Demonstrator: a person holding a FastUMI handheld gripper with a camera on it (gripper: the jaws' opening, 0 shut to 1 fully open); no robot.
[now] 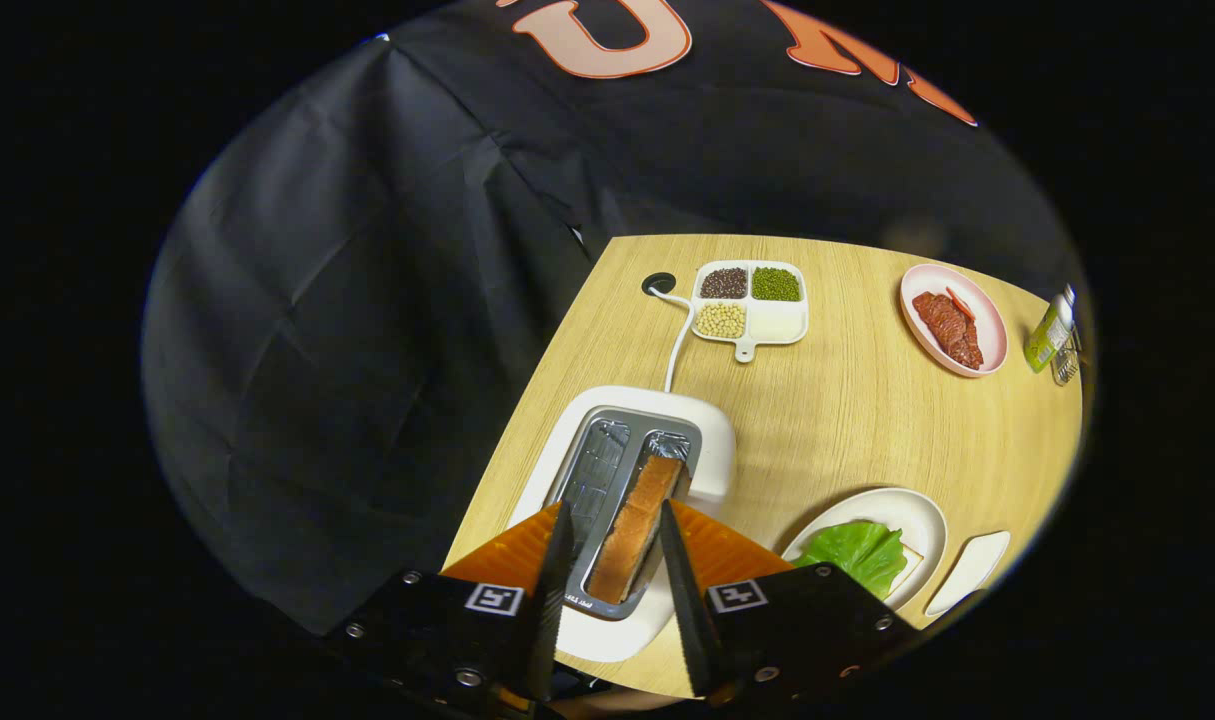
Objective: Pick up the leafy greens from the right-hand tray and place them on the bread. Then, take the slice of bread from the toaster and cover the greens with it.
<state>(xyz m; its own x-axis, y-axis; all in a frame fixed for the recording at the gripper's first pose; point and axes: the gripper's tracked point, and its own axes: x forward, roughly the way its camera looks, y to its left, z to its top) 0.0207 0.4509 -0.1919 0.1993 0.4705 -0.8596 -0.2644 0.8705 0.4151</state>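
My jaws (612,560) are open, and the slice of bread (635,530) stands on edge between them, with a small gap on each side, so I hold nothing yet. The slice sits in the right-hand slot of the white toaster (707,440) directly beneath me, and its long axis runs from 6 o'clock up toward 12, leaning slightly to 1, in line with my fingers. I judge that a straight close would grip its two flat faces. At about 4 o'clock from my jaws, near them, a white plate (917,510) carries the leafy greens (852,550) already laid over a lower slice of bread (912,562), whose edge peeks out beside them. Just beyond it lies a small white tray (972,570). Farther off on the wooden table (847,410), at 12 o'clock, a divided dish (752,300) holds beans, and at 2 o'clock a pink plate (952,320) holds meat, with a bottle (1050,335) beside it.
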